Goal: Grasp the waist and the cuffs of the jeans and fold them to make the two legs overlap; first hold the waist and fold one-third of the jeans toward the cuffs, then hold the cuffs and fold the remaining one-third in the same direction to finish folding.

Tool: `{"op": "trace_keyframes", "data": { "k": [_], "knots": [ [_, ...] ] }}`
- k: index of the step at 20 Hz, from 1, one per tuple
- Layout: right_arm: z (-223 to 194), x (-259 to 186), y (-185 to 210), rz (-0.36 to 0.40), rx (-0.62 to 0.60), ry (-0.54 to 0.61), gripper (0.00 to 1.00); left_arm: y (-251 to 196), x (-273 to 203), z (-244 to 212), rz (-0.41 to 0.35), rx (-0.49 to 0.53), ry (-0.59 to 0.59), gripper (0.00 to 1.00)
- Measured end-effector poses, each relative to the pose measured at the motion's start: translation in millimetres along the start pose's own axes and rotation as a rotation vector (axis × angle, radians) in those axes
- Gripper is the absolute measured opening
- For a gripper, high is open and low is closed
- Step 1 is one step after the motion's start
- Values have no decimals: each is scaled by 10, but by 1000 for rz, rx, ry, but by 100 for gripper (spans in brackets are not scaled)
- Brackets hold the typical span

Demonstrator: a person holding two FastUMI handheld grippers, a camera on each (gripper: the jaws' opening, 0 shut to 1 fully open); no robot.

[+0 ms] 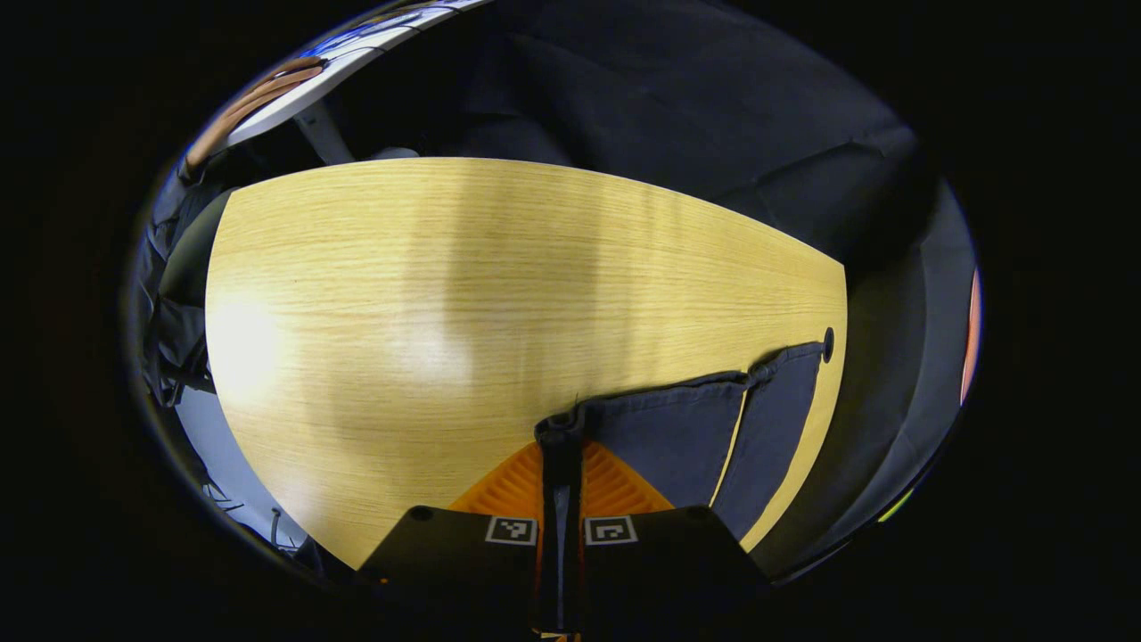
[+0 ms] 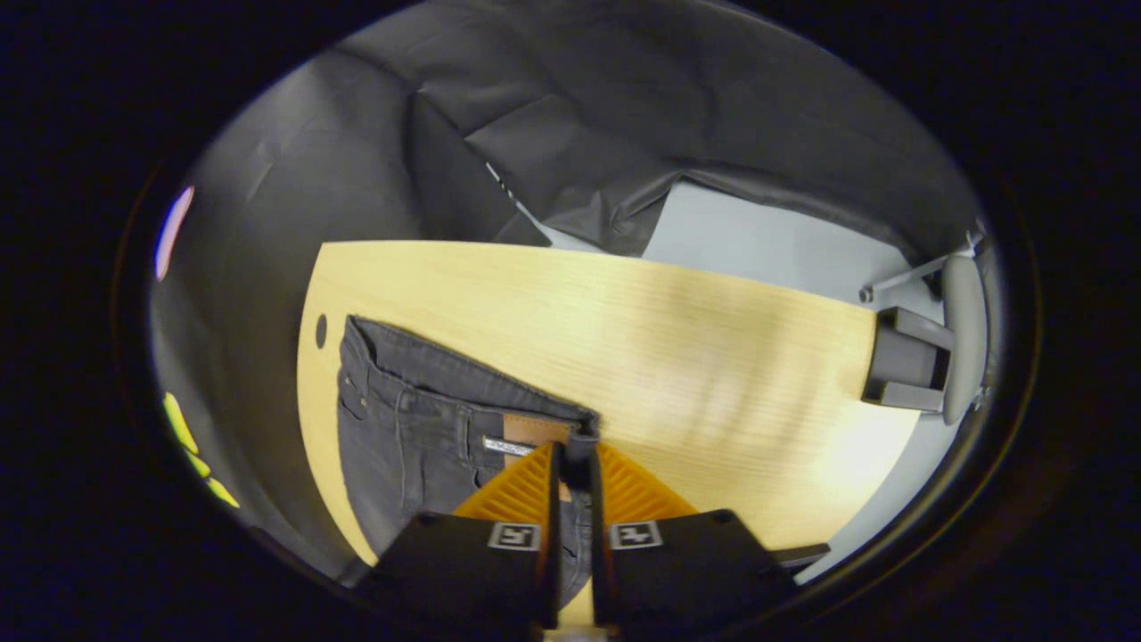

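Observation:
Dark jeans lie on a light wooden table. In the left gripper view the cuffs [image 1: 704,428] spread to the right, and my left gripper [image 1: 560,437] is shut on the near cuff hem. The right gripper view has the waist [image 2: 428,401] with its brown patch, belt loops and pockets, stretching left toward the table edge. My right gripper [image 2: 578,450] is shut on the waistband corner beside the patch. The fabric pinched between each pair of fingers stands up a little off the wood.
The wooden table [image 1: 446,312] stretches bare ahead of the left gripper. A small dark hole [image 2: 321,331] sits in the tabletop near the waist. A grey chair or stand [image 2: 927,357] is past the table's far end. Black cloth walls surround the booth.

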State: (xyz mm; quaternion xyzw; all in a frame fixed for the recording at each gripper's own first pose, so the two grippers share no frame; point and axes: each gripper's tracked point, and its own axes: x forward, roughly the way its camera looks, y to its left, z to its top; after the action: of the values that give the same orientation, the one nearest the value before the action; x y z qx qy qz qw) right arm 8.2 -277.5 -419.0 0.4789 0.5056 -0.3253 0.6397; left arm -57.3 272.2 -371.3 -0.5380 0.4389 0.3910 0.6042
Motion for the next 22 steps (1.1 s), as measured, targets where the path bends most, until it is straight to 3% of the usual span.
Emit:
{"op": "trace_keyframes", "data": {
  "k": [1, 2, 3, 6, 12, 18, 22],
  "knots": [
    [21, -46, -20, 8, 1, 1, 2, 14, -4, -7, 5, -3, 2, 6],
    [-1, -58, -2, 22, 13, 3, 6, -3, -16, -19, 6, -5, 3, 6],
    [14, -123, 49, 42, 24, 4, 2, -50, -54, -36, -4, -9, 4, 6],
    [-6, -289, 198, 113, 51, 19, 2, -282, -234, -101, -70, -49, 17, 5],
    [-43, -770, 789, 318, 243, 83, 2, -645, -712, -179, -102, -286, 37, 5],
    [74, -1097, 1408, 414, 284, 95, 2, -1154, -943, -66, -95, -375, 48, 6],
    [182, -1056, 1852, 448, 304, 100, 2, -1638, -930, 71, -121, -441, 63, 6]
  ]
}}
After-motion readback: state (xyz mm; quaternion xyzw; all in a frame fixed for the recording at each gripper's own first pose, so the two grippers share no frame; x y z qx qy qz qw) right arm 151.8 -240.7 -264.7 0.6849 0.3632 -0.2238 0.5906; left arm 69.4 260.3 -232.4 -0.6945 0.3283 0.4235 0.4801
